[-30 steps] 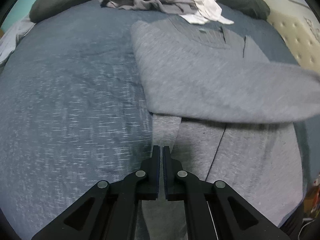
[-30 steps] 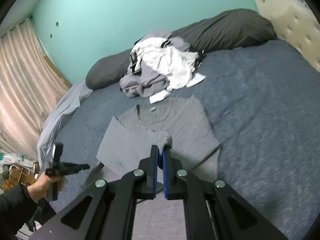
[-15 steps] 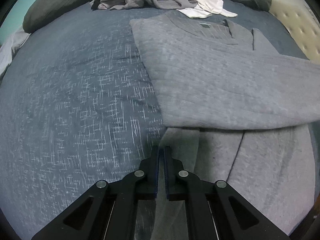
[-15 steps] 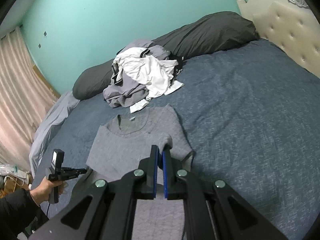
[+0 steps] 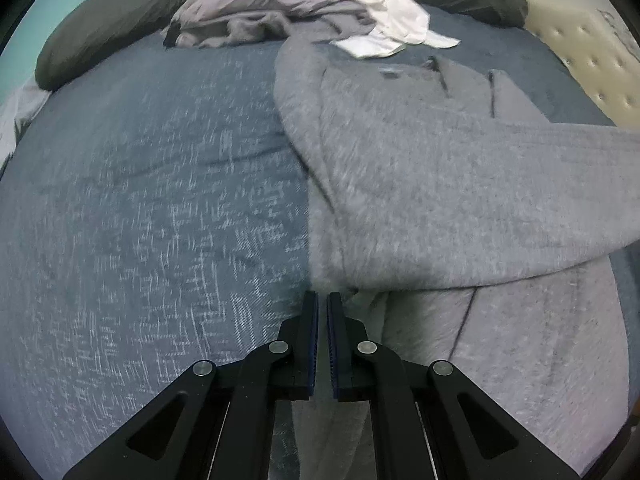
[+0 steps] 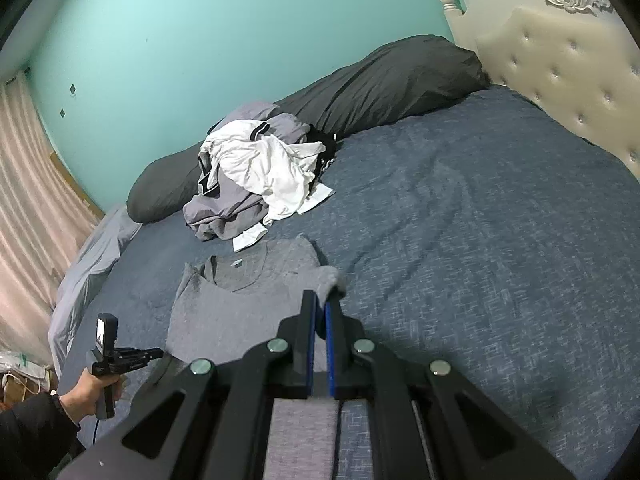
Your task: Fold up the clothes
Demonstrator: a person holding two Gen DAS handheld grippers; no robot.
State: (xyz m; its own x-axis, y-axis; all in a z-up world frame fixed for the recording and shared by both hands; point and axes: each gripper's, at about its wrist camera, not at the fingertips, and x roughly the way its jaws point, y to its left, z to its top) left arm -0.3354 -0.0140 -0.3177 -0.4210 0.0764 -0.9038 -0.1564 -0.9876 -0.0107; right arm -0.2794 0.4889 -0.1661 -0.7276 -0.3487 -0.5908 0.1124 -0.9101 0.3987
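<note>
Right now the right gripper is clenched on a fold of the grey shirt, whose cloth bunches just past its tips and runs back between the jaws. The shirt lies on the blue bedspread, collar toward the pile of clothes farther ahead. The left gripper is closed too, its tips at the shirt's lower left edge, with grey fabric ahead and rightward; whether it pinches cloth cannot be told.
</note>
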